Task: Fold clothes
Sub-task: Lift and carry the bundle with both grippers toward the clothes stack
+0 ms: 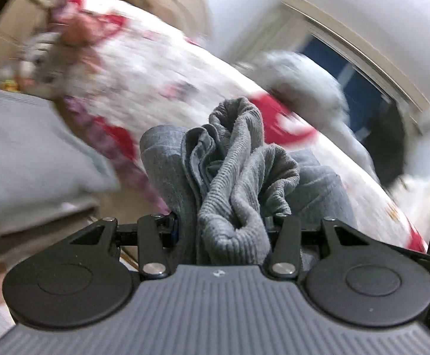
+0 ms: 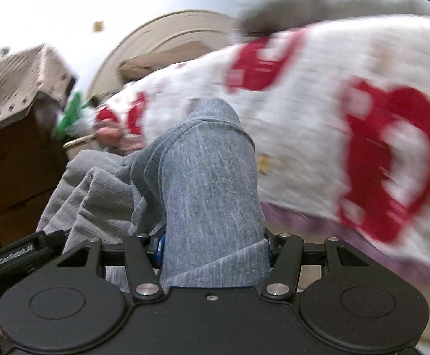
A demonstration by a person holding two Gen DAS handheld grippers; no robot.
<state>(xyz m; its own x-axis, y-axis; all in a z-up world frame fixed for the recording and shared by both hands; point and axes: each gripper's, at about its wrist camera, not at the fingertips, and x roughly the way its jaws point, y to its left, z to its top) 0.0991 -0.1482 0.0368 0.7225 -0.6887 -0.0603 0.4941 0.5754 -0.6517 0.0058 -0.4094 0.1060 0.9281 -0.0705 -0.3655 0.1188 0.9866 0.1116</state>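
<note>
A grey ribbed knit garment (image 1: 232,174) bunches up between the fingers of my left gripper (image 1: 225,222), which is shut on it; the cloth hides the fingertips. In the right wrist view the same grey garment (image 2: 212,189) rises as a thick fold out of my right gripper (image 2: 215,248), also shut on it, with more of it trailing to the left. The other gripper's black body (image 2: 16,251) shows at the left edge there. Both views are tilted and blurred by motion.
A bed with a white cover printed with red shapes (image 1: 143,68) (image 2: 333,112) lies behind the garment. A grey pillow (image 1: 28,151) is at the left, cardboard boxes (image 2: 13,153) stand beside the bed, and a dark window (image 1: 351,80) is in the wall.
</note>
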